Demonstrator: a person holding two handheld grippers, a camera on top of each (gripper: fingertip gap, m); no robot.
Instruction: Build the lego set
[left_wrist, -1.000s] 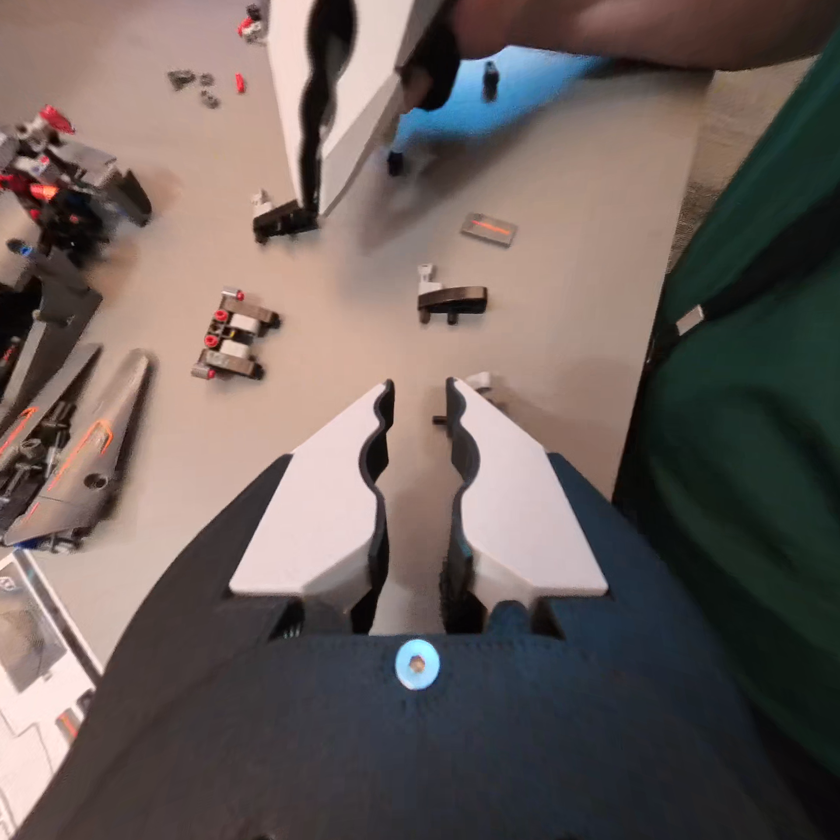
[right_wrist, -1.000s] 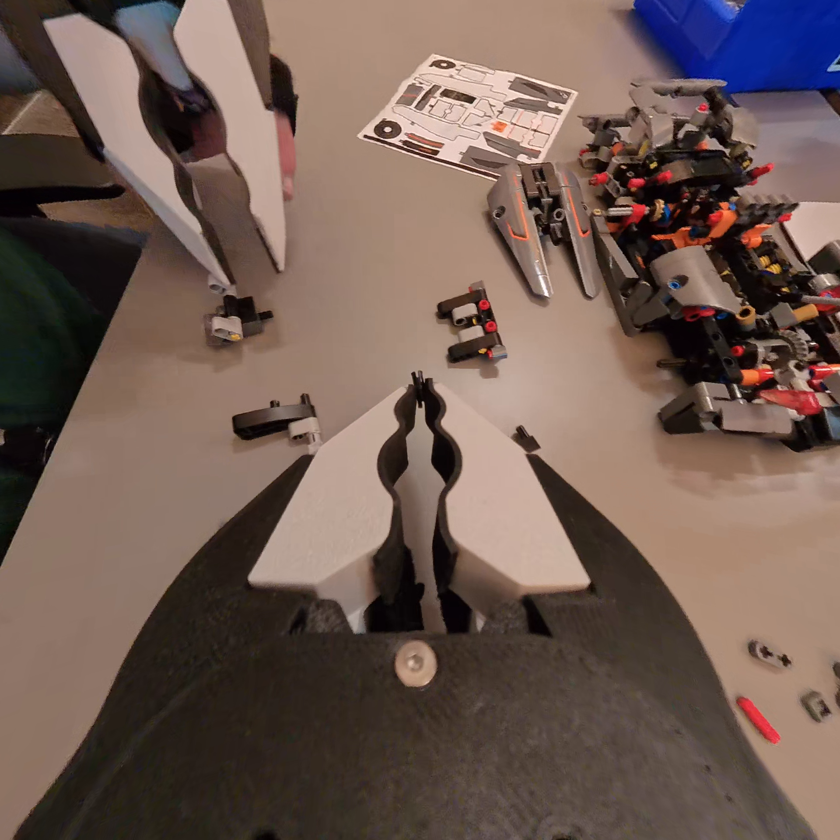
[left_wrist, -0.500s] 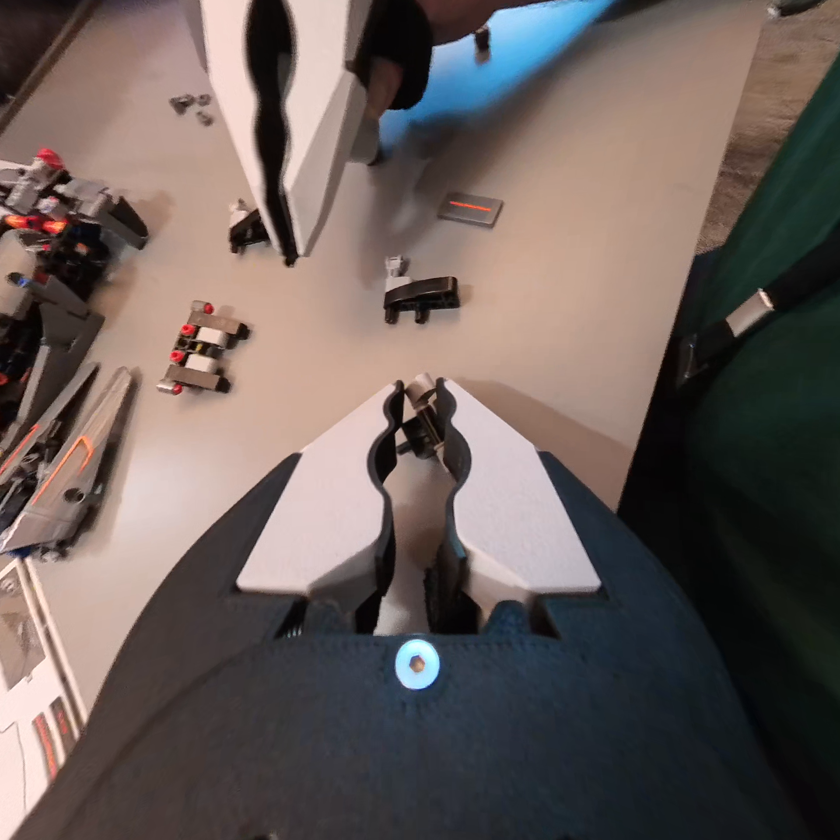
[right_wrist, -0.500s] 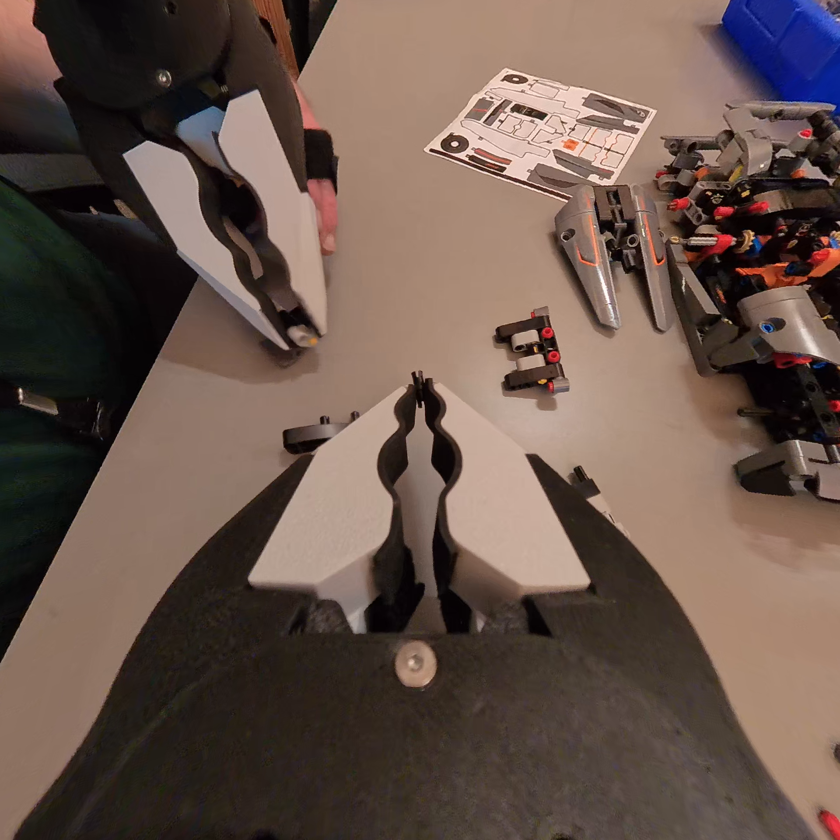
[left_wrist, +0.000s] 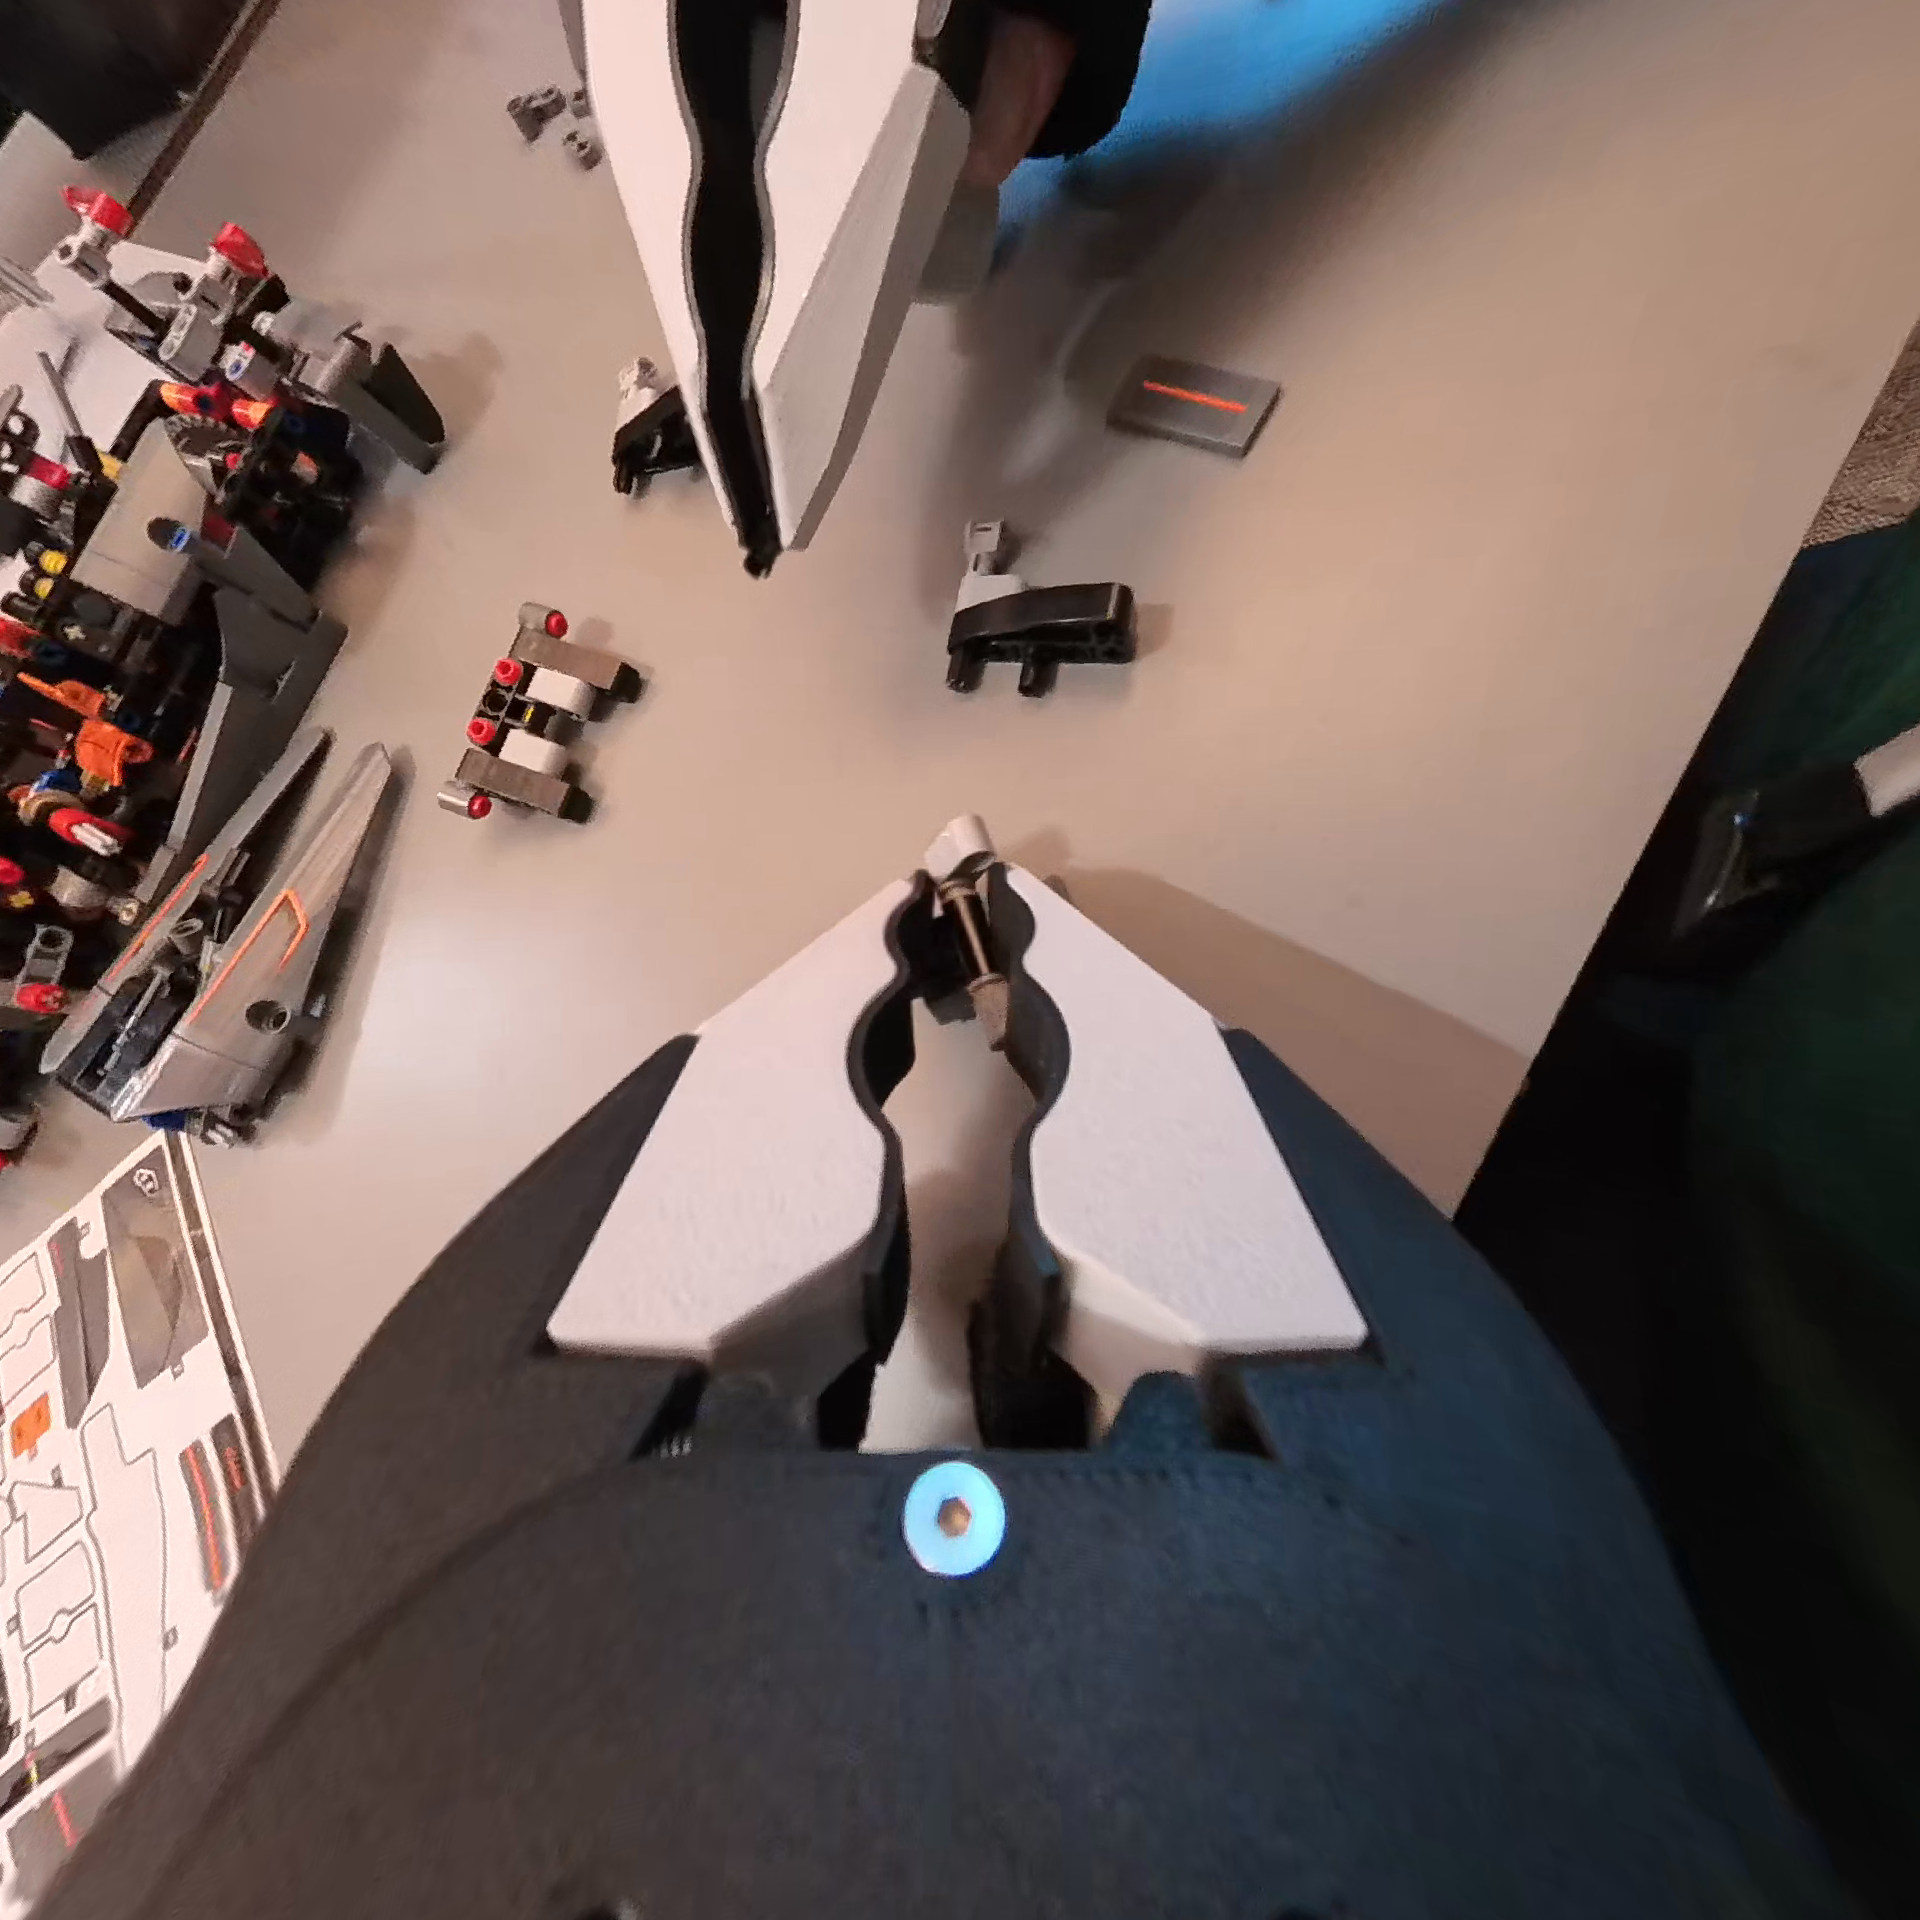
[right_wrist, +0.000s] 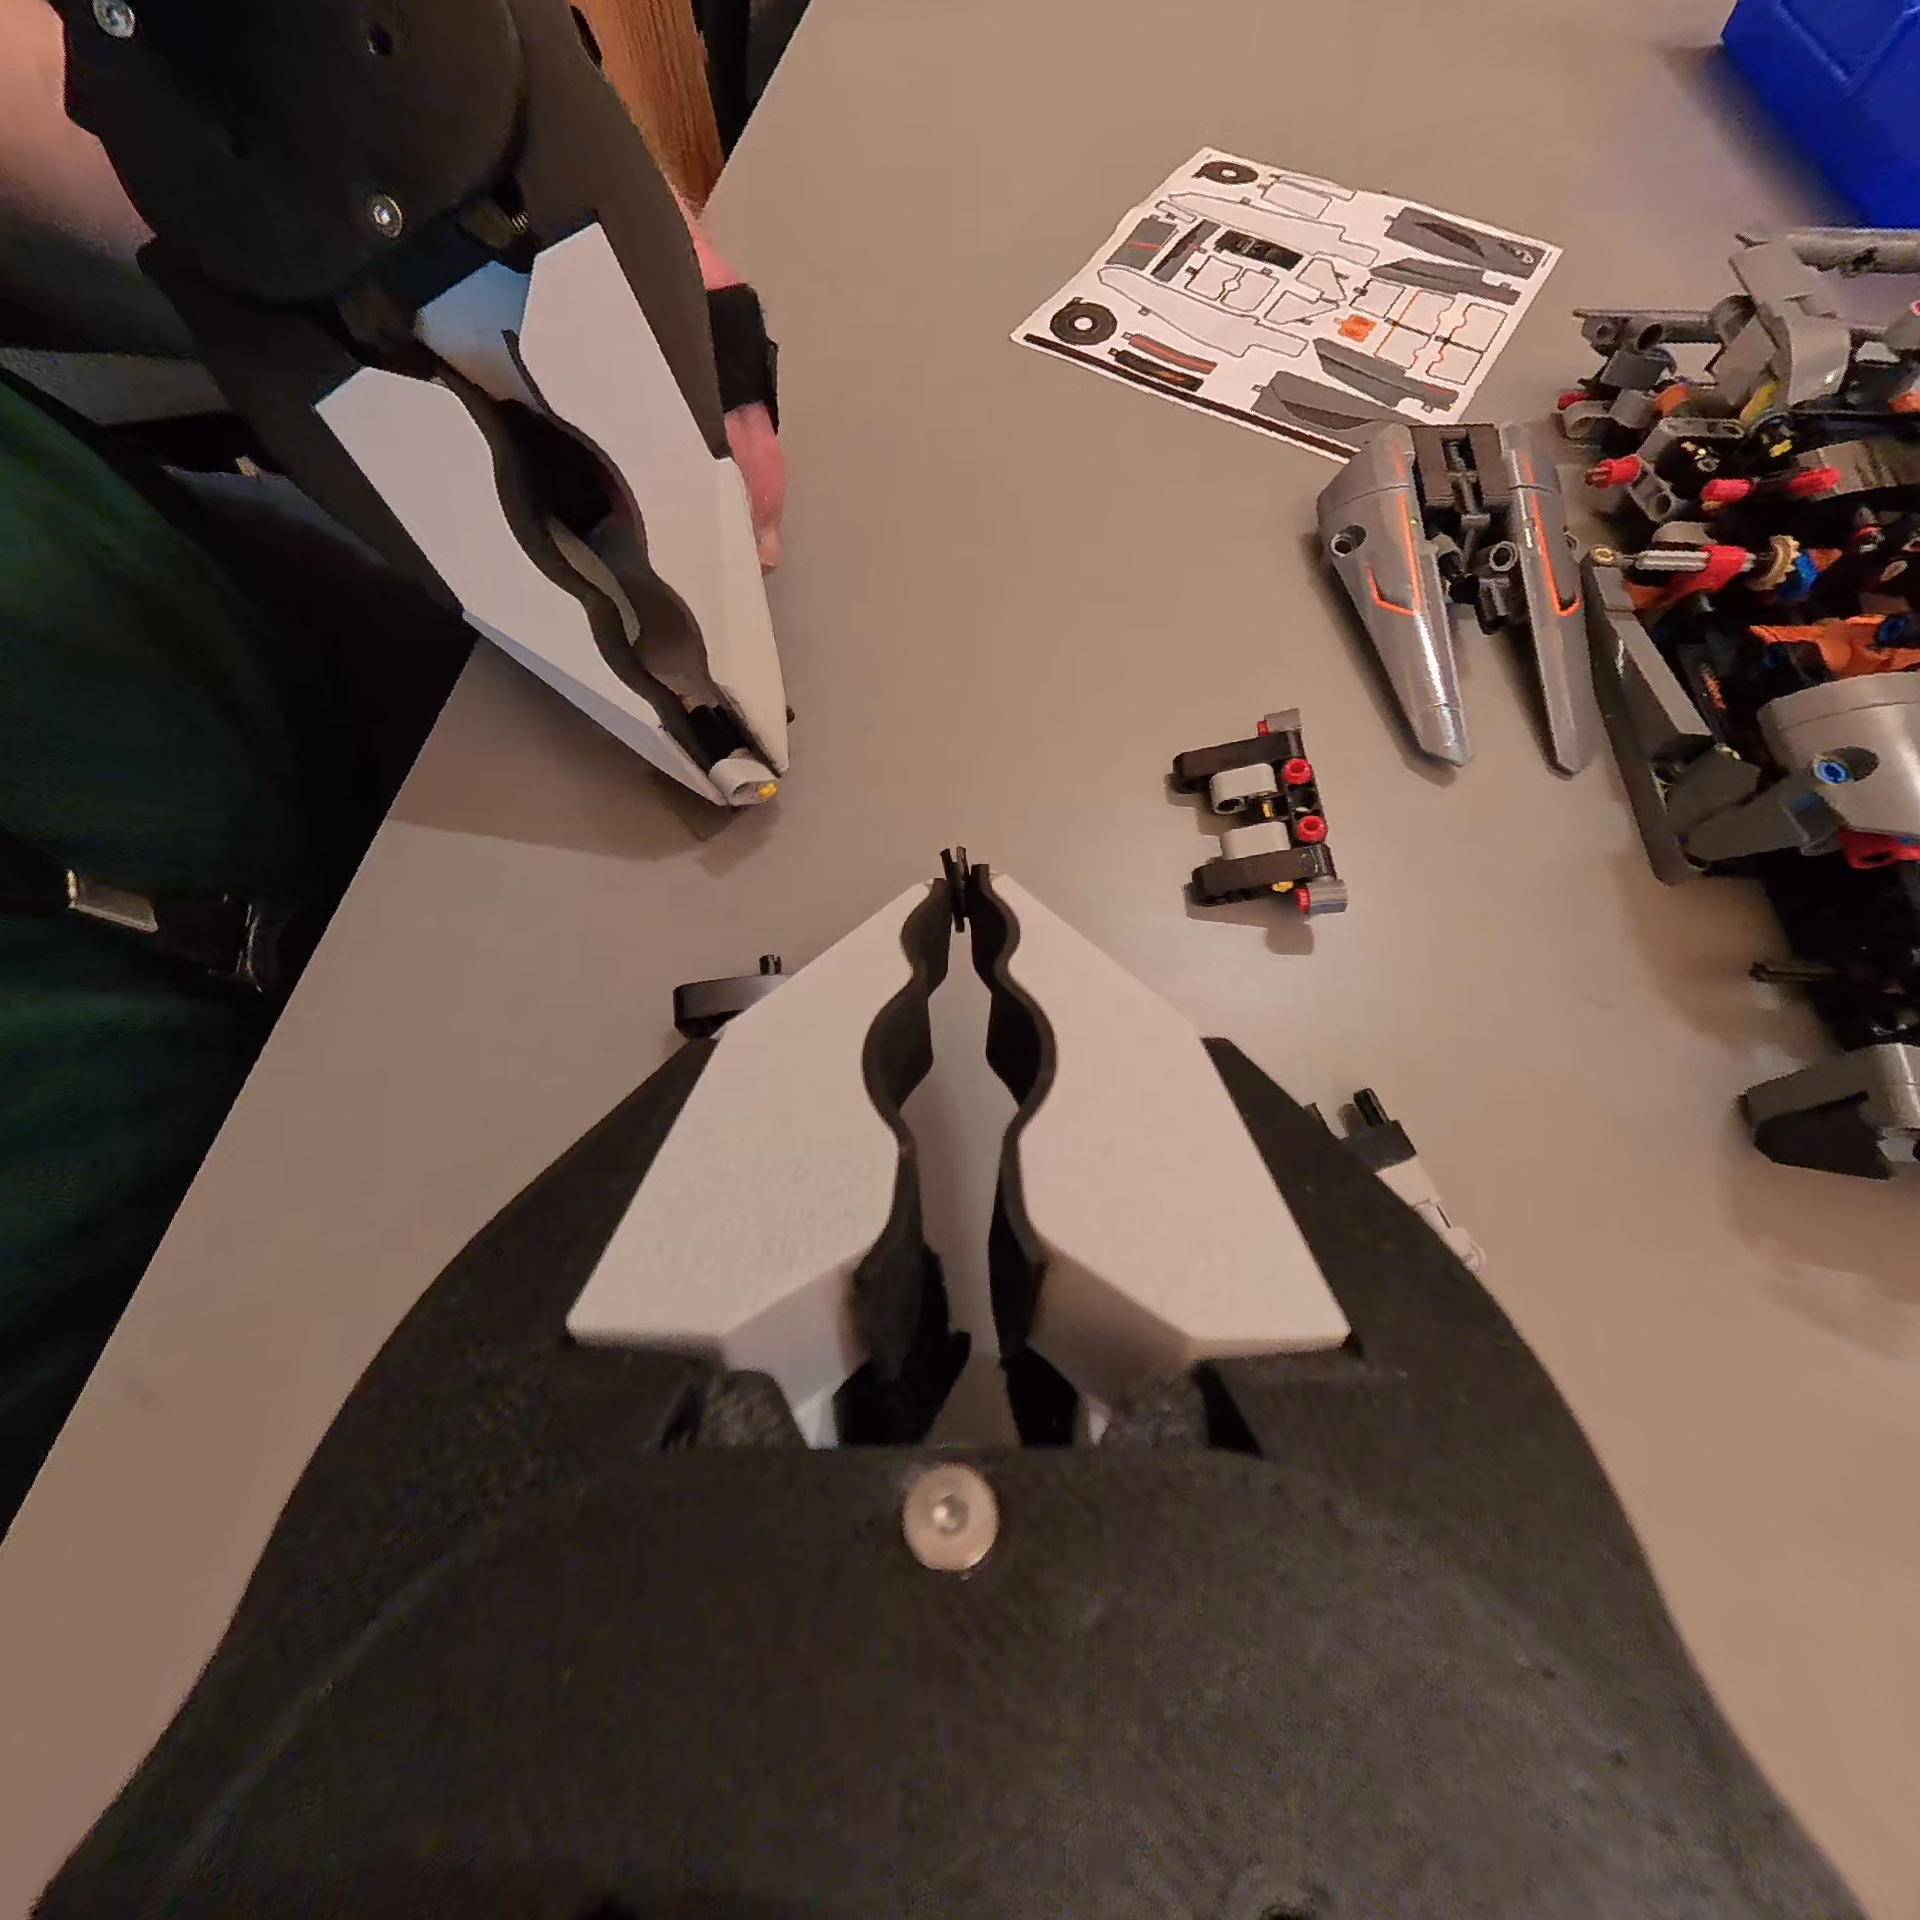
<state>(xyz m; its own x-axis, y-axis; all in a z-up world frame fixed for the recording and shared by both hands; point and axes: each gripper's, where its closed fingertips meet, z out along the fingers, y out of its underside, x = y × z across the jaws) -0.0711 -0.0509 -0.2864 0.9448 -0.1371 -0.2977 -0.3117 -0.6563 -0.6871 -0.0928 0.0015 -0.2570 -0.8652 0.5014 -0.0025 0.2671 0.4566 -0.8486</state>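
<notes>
A: Left wrist view first. What changed?

B: 1 second ago the left gripper (left_wrist: 961, 883) had its fingers apart above a small grey-and-black sub-assembly (left_wrist: 966, 914) near the table (left_wrist: 1351, 727) edge. Now it is clenched on that piece, the light grey connector poking past the tips and a dark axle running back between the fingers. So that pick looks made, I'd say, and the piece is ready to meet its partner.

A: And the other one?

B: The right gripper (left_wrist: 758, 540) has swung down from the top of the picture toward the middle, closed on something tiny and black. Around it lie a black curved beam (left_wrist: 1039, 634), a black-and-grey frame with red pins (left_wrist: 530, 727), a dark tile with an orange line (left_wrist: 1195, 405) and the grey winged panel (left_wrist: 218, 956).

A: Right wrist view?

B: The right gripper (right_wrist: 961, 883) pinches a small black pin (right_wrist: 958, 878) at its very tip, as it did 1 second ago. The left gripper (right_wrist: 743, 779) has come closer, holding the sub-assembly (right_wrist: 743, 781) low over the table, grey end forward. I judge the 2 parts are about to be joined.

A: Containers?

B: A blue bin (right_wrist: 1839, 94) at the far right corner; its contents are out of sight. The sticker sheet (right_wrist: 1288, 291) and the big partly built model (right_wrist: 1766, 623) sit outside it.
</notes>
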